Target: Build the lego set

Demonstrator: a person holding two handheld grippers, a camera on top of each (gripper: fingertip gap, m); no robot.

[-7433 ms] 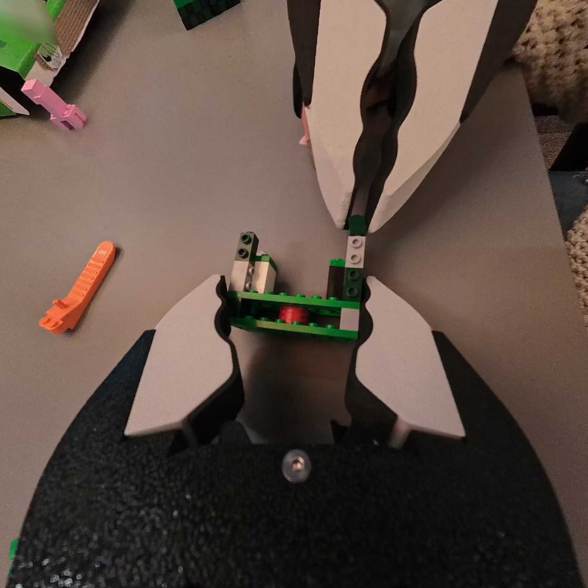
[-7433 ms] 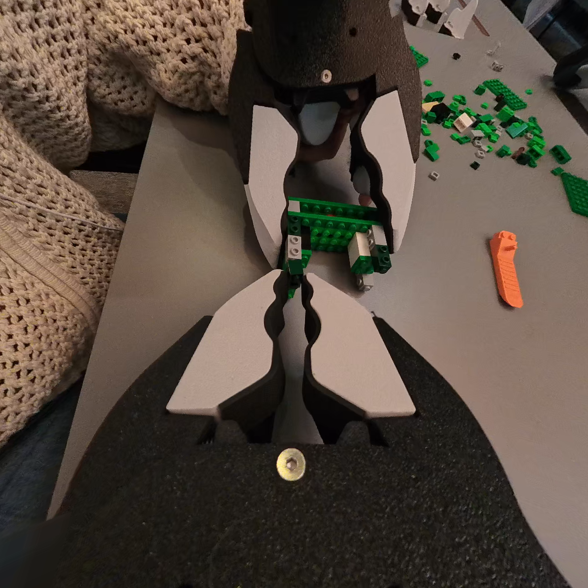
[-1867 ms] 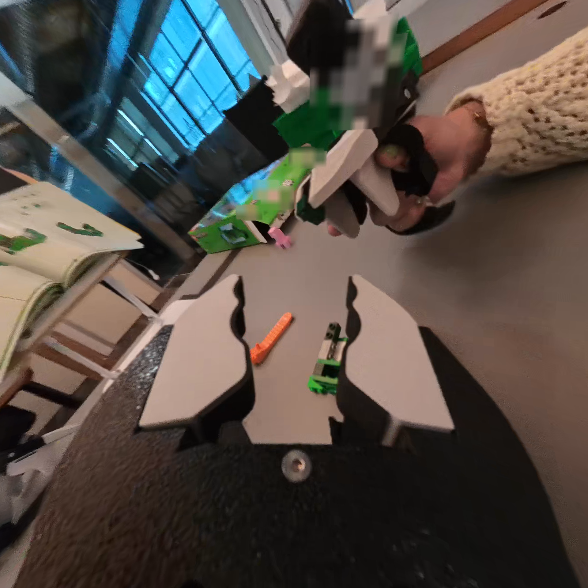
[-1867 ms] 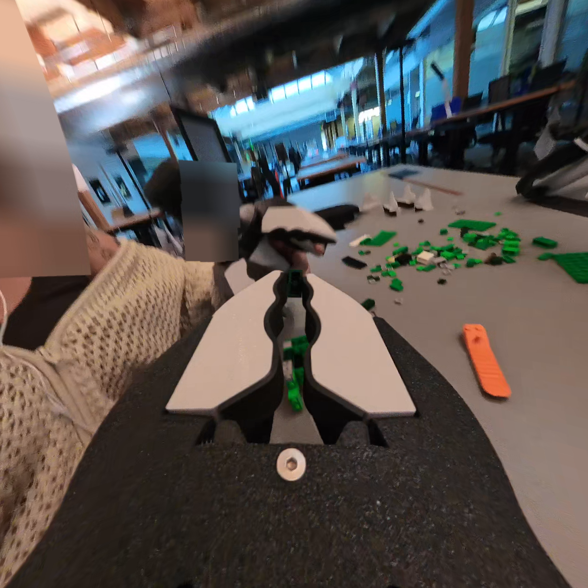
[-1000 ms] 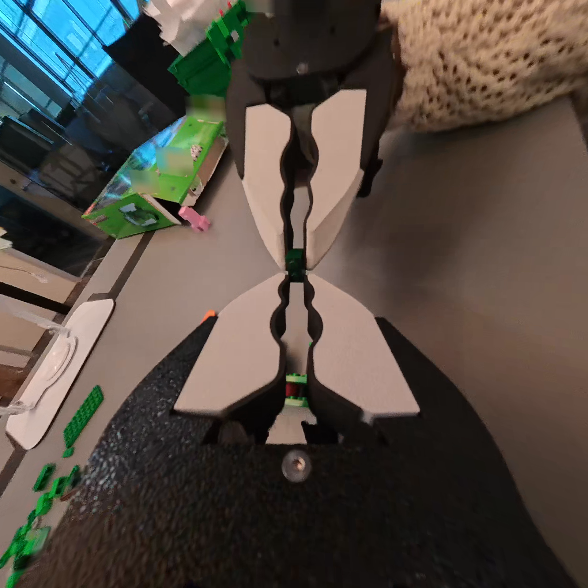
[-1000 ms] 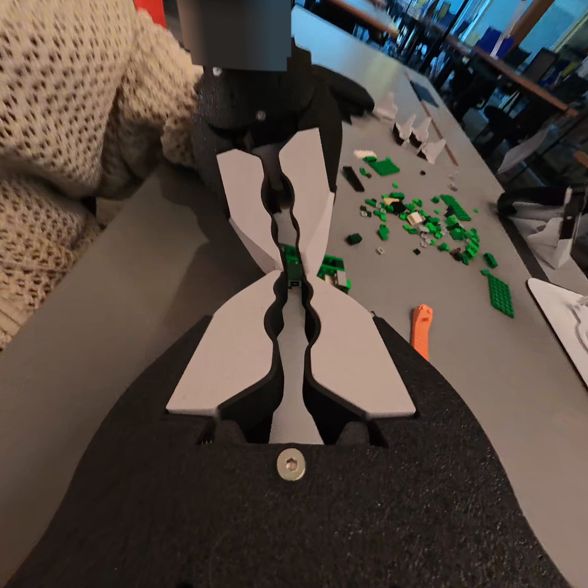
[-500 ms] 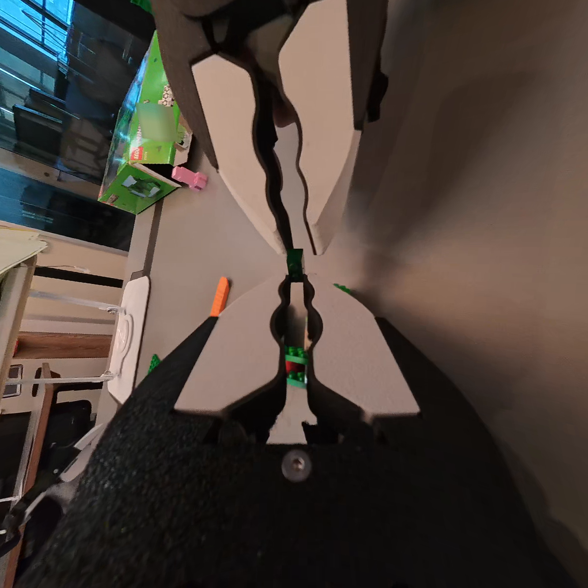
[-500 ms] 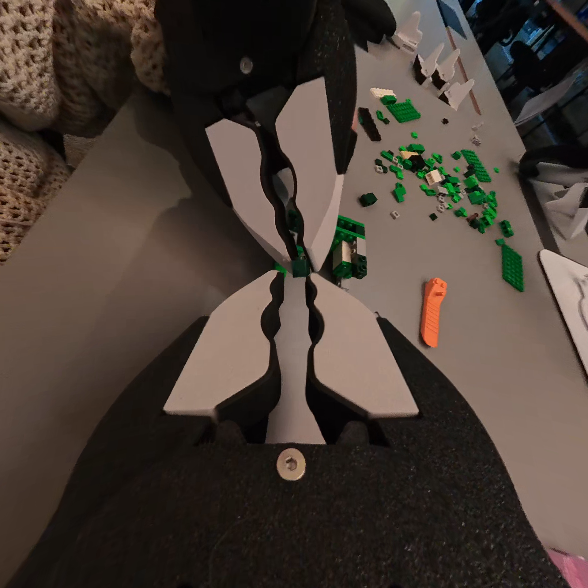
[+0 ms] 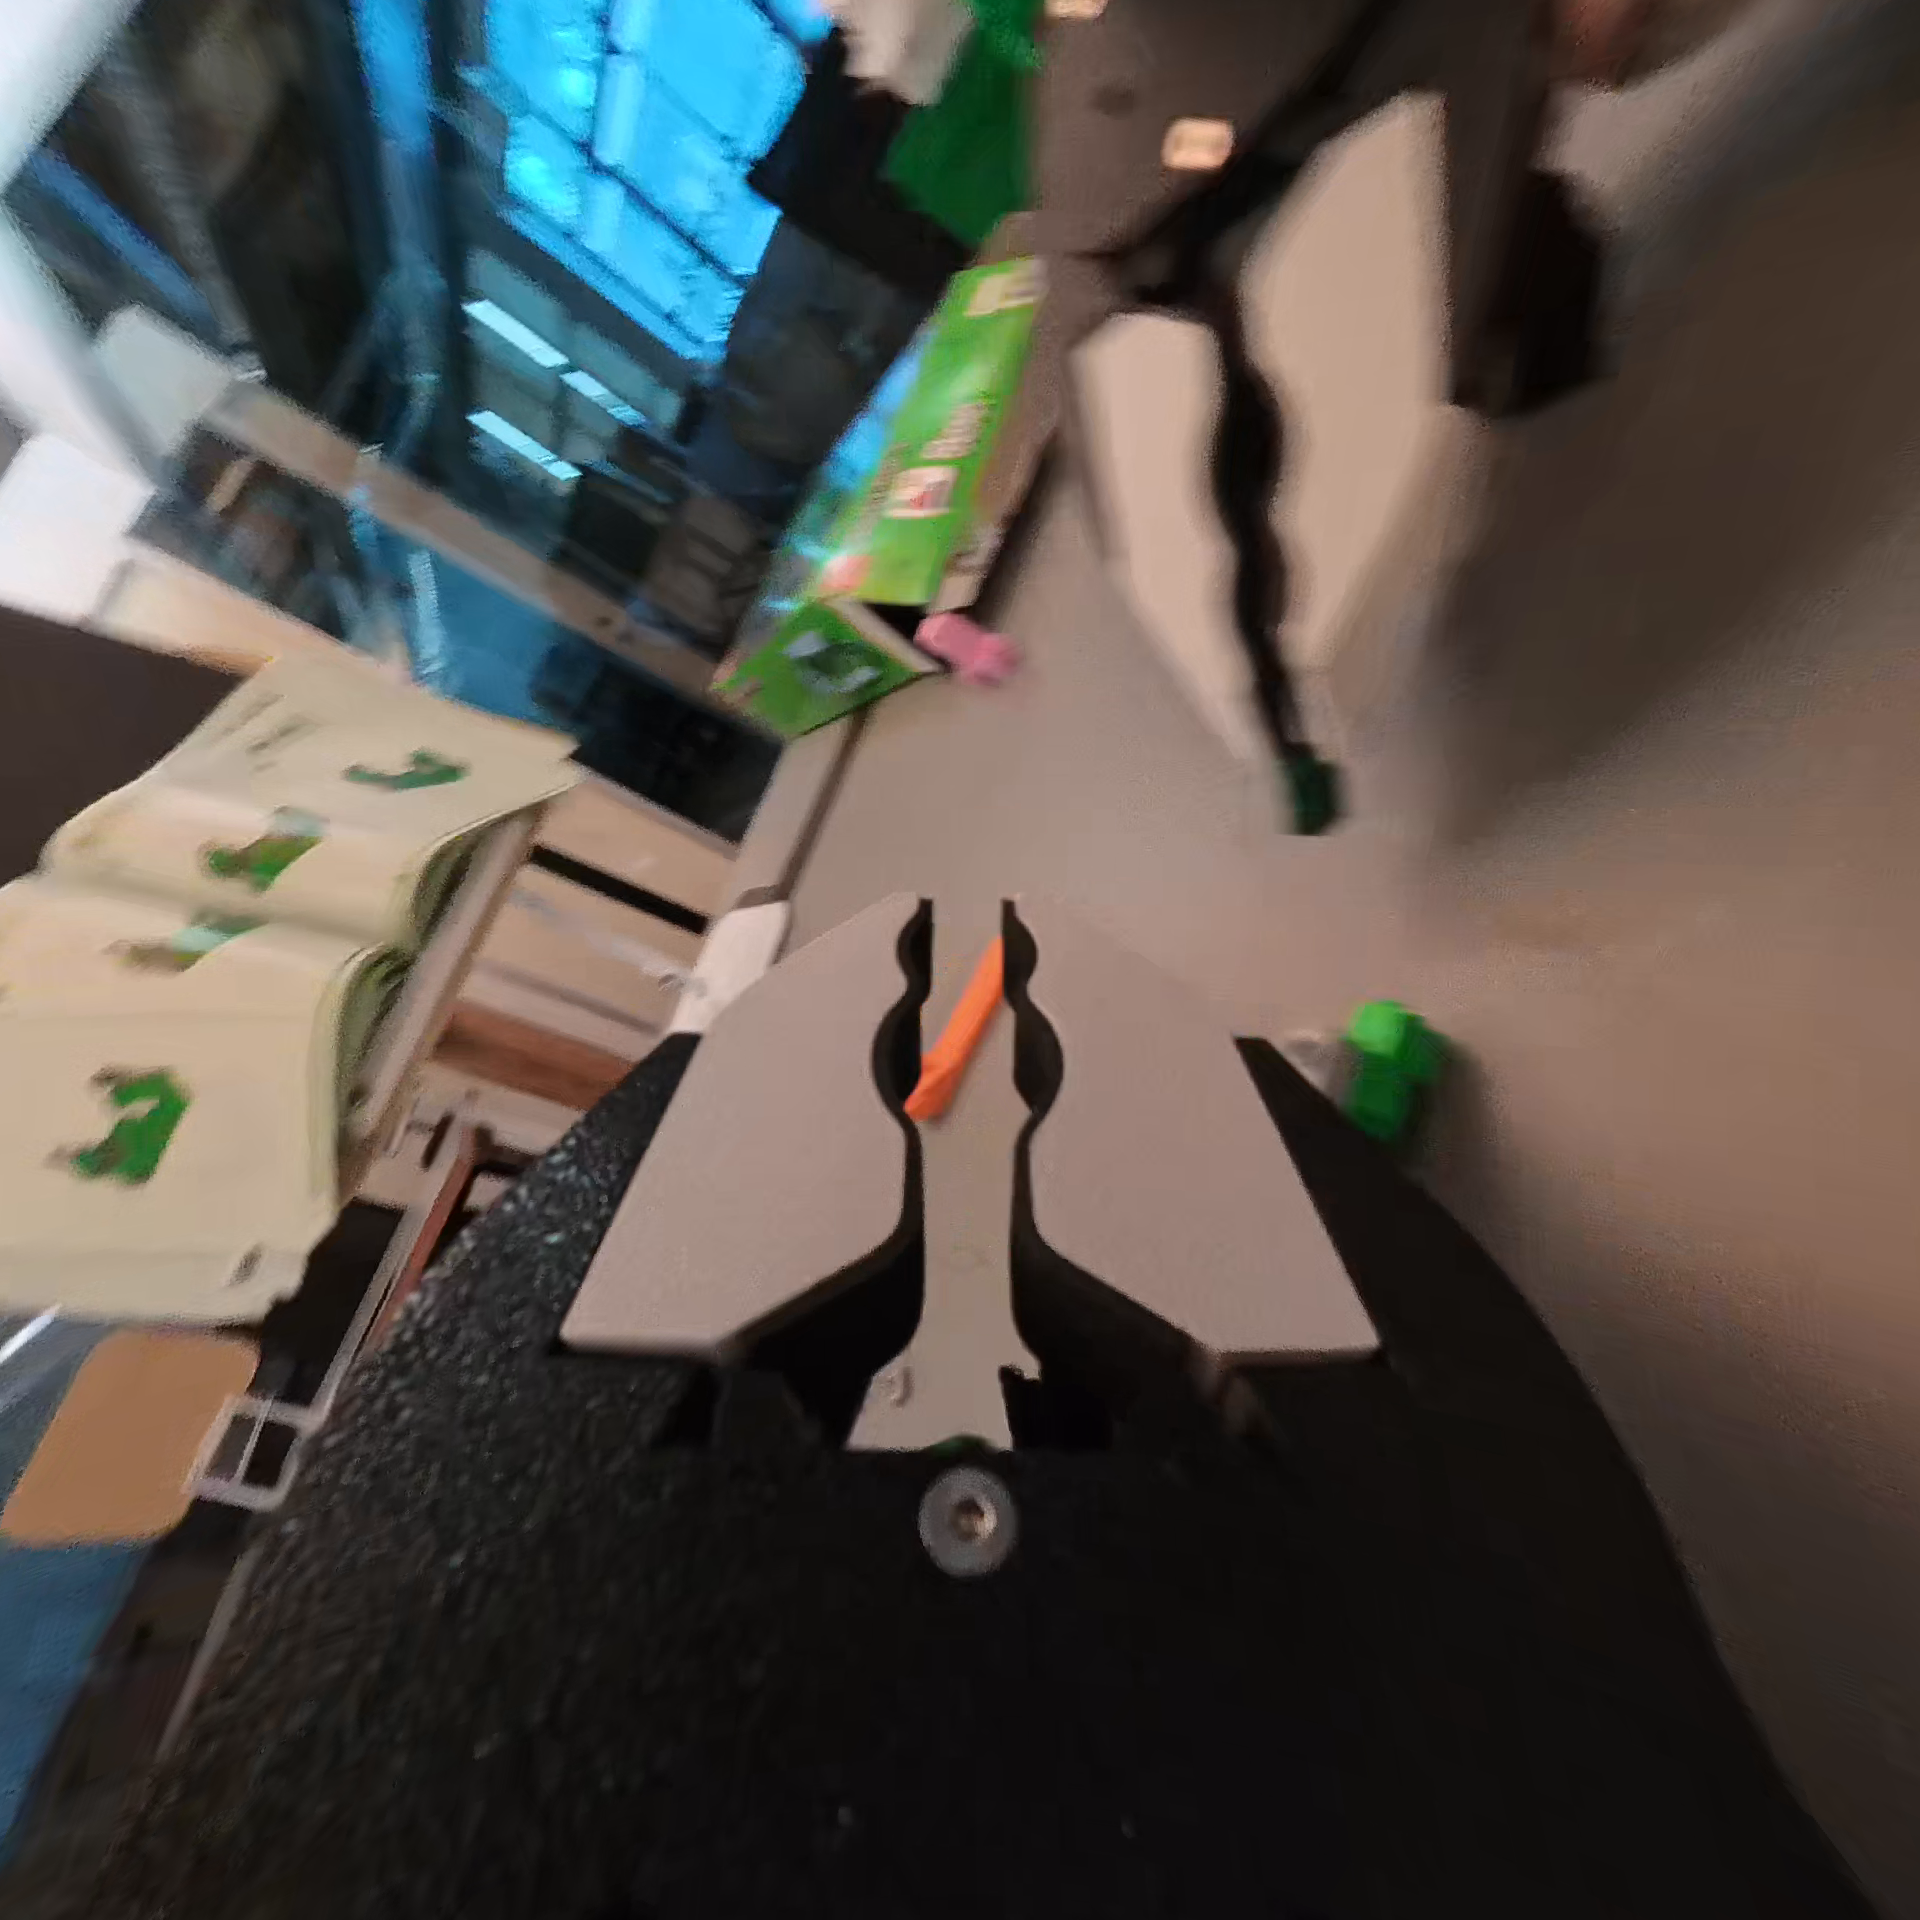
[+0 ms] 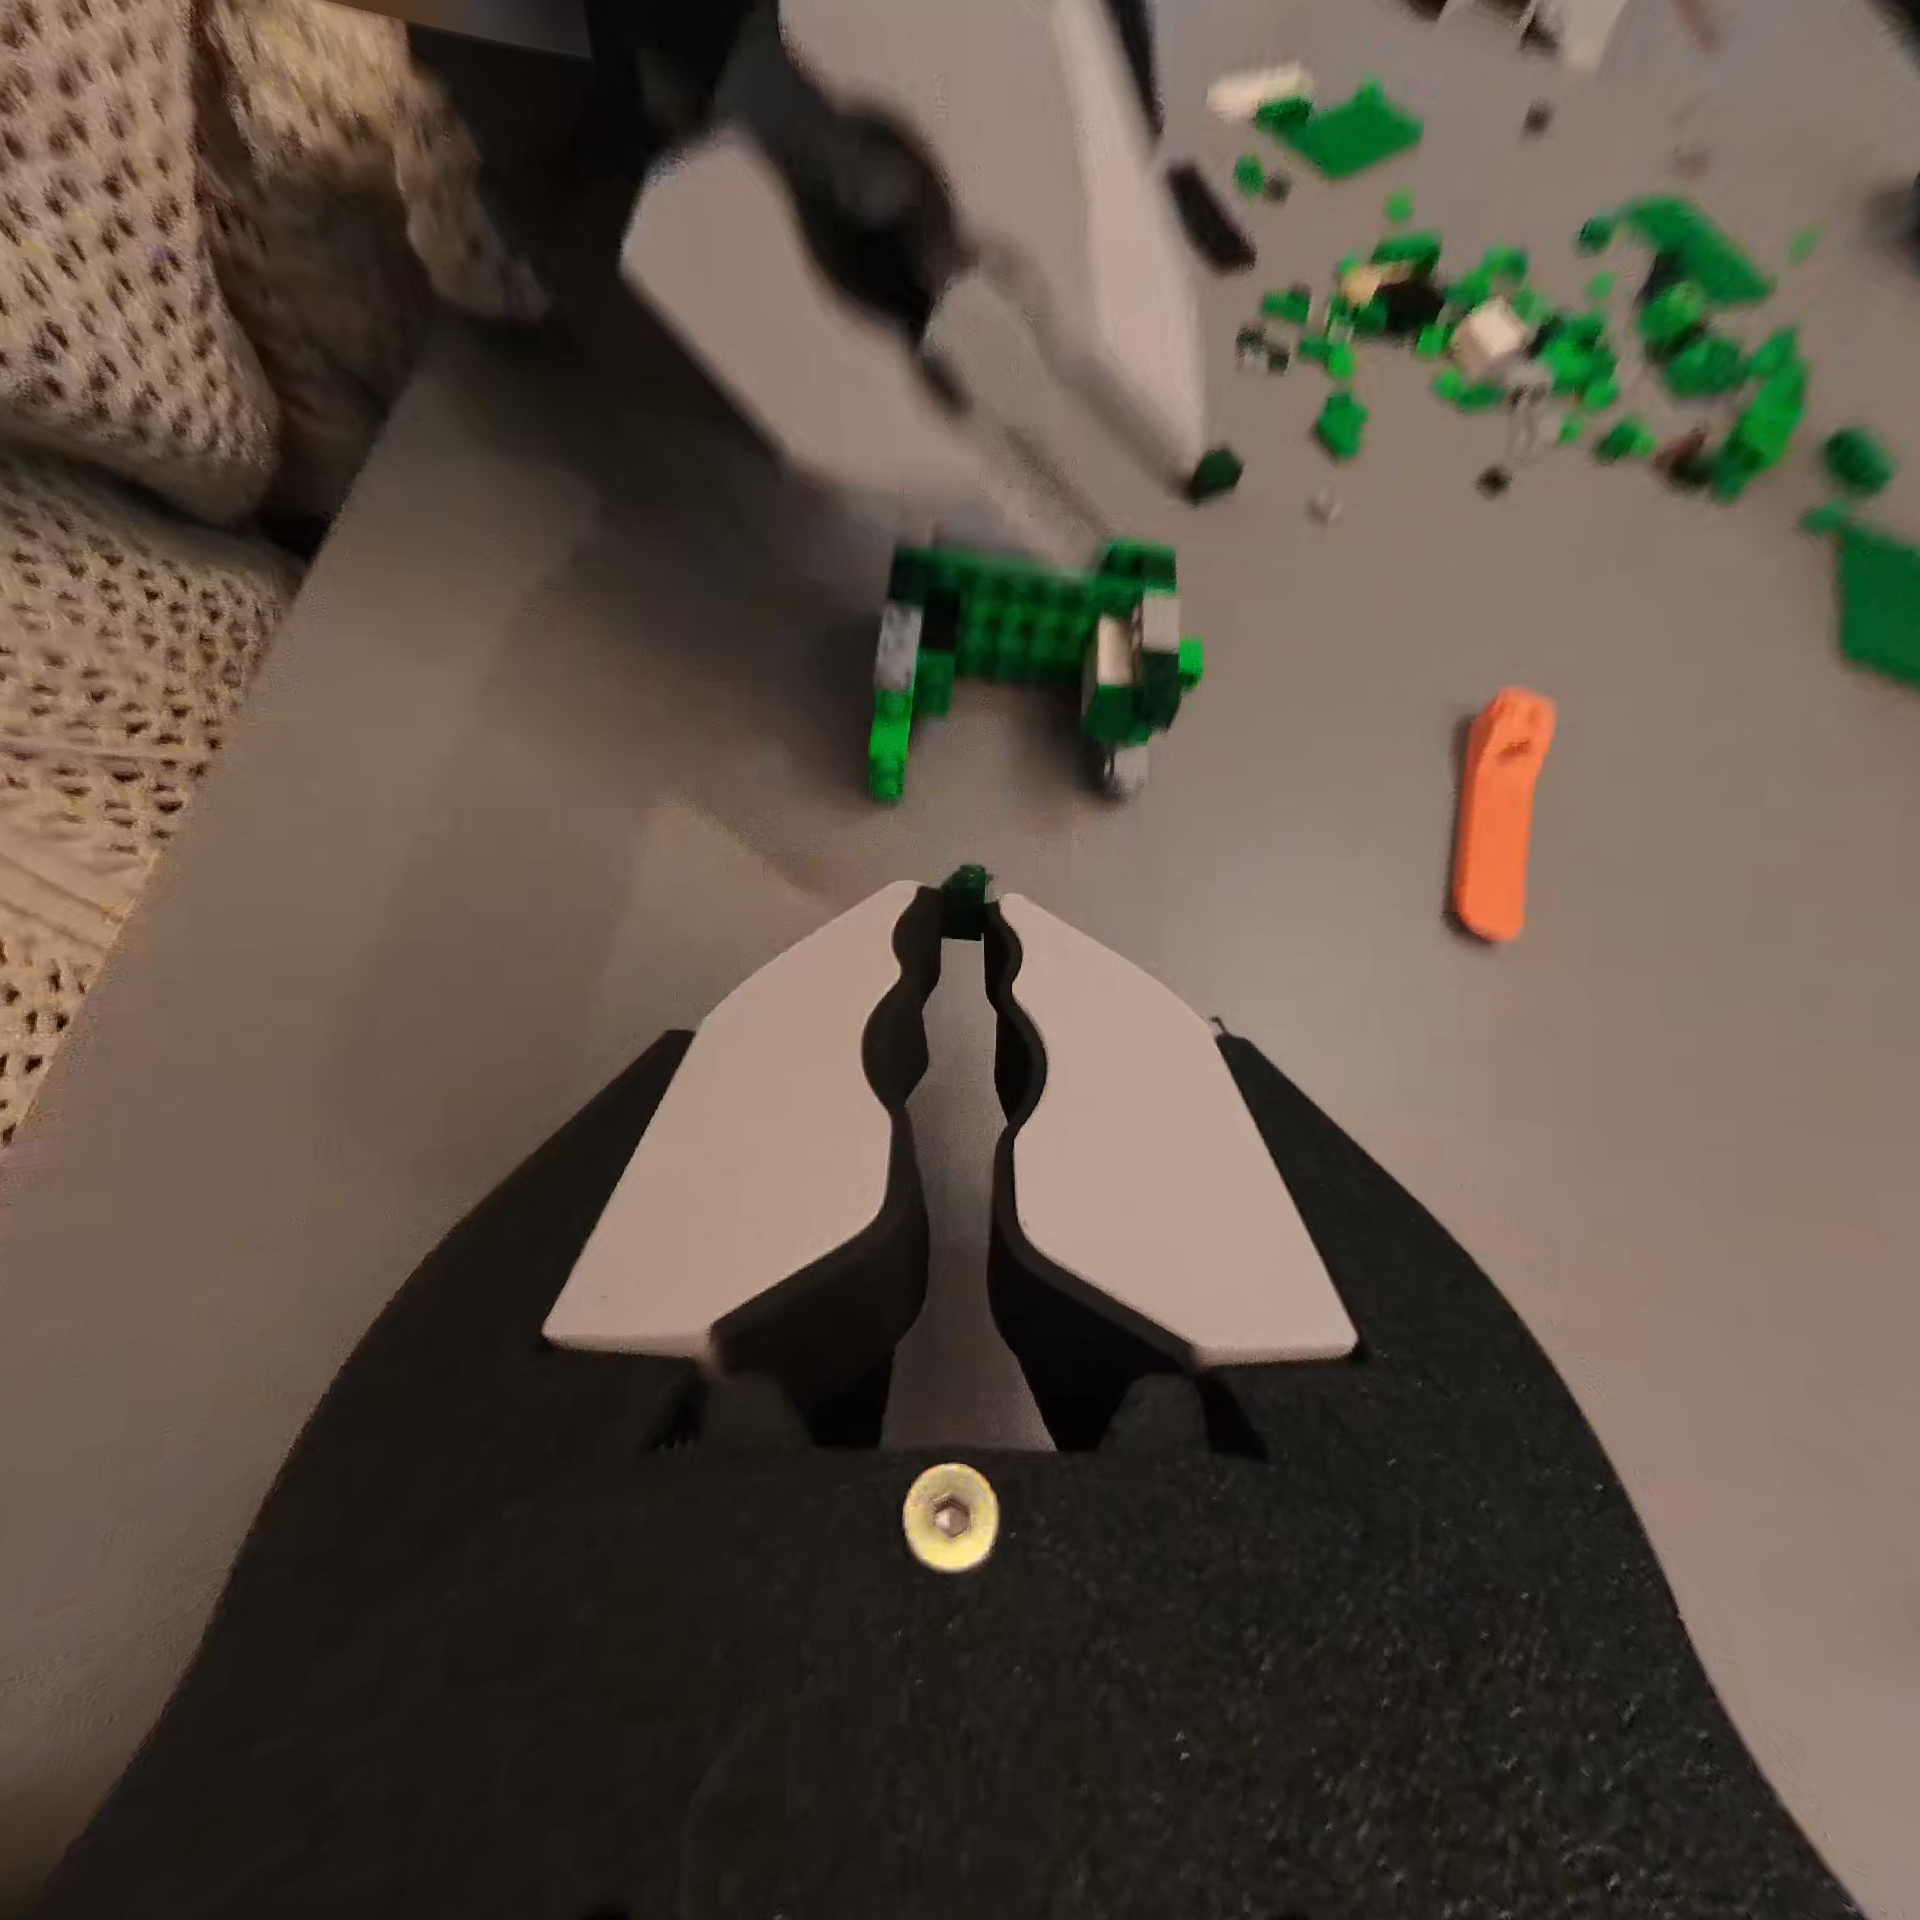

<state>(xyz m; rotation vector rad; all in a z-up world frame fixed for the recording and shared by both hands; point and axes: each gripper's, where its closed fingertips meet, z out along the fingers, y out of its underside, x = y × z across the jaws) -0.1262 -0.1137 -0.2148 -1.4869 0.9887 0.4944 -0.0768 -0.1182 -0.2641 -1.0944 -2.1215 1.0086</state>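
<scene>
My right gripper (image 10: pixel 964 909) is shut on a small dark green brick (image 10: pixel 964 902), held above the grey table (image 10: pixel 520 831). A partly built green, white and black Lego model (image 10: pixel 1029 644) lies on the table just beyond it. My left gripper (image 9: pixel 966 914) has its jaws a narrow gap apart with nothing between them. In the left wrist view the right gripper (image 9: pixel 1299 769) shows blurred at upper right with the dark green brick (image 9: pixel 1309 795) at its tips, and the model (image 9: pixel 1392 1060) lies to the right. The left gripper (image 10: pixel 1039 457) appears blurred above the model.
An orange brick separator (image 10: pixel 1501 821) lies right of the model. Several loose green pieces (image 10: pixel 1558 332) and a green plate (image 10: pixel 1881 613) lie at the far right. A green Lego box (image 9: pixel 904 499), a pink piece (image 9: pixel 977 655) and an open instruction booklet (image 9: pixel 208 935) are at the left. A knit sleeve (image 10: pixel 104 312) is at the table's edge. The grippers' ends are close to 7 centimetres from one another. From either gripper's tips it is about 15 centimetres to the orange brick separator (image 10: pixel 1501 821). My left wrist view (image 9: pixel 962 1020) looks at it from another angle.
The grippers were tip to tip on the small green brick. They have pulled apart; the brick stayed in the right gripper and the left one let go and swung away.
</scene>
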